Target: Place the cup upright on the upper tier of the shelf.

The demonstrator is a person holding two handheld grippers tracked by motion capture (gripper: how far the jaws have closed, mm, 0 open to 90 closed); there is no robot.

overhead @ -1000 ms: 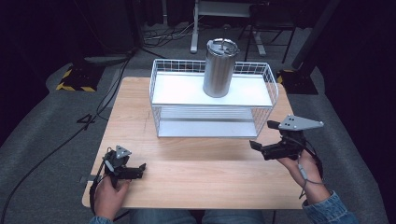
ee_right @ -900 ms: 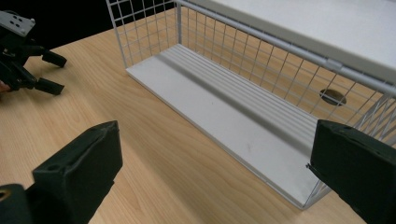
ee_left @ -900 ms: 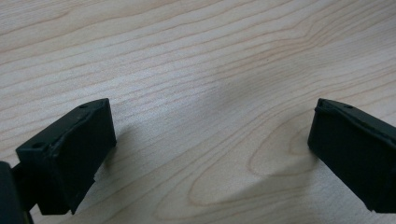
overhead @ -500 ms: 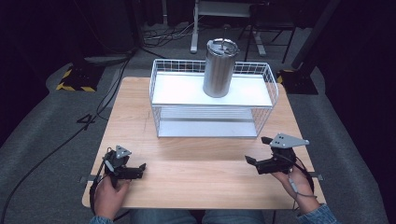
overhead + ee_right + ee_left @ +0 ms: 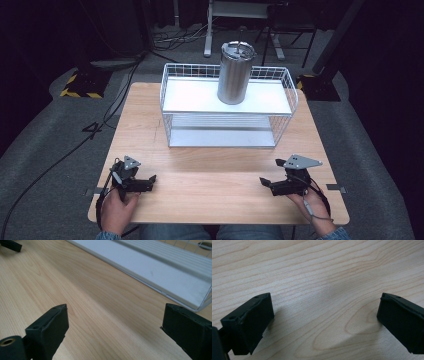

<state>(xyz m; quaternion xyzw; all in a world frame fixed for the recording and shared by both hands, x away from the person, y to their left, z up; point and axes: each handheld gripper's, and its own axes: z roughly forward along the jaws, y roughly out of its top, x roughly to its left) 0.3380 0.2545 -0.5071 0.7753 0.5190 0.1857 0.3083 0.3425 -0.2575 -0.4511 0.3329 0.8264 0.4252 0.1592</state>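
Both hand-held grippers rest low on the wooden counter (image 5: 220, 190), near its front edge and well apart. The left hand-held gripper (image 5: 146, 183) sits at the front left with its jaws spread wide over bare wood, nothing between them. The right hand-held gripper (image 5: 266, 184) lies at the front right; its jaws have just been closing, yet they stand apart with only bare wood grain between them.

At the far half of the counter stands a white wire rack (image 5: 227, 112) with two tiers, a solid white shelf on top and a slatted one below; its near edge shows in the right gripper view (image 5: 160, 267). The lower tier holds nothing. On the top shelf, toward the right of middle, stands a steel tumbler (image 5: 234, 75): upright, cylindrical, brushed silver, tapering slightly to its base, with a clear lid on top. It is well apart from both grippers.
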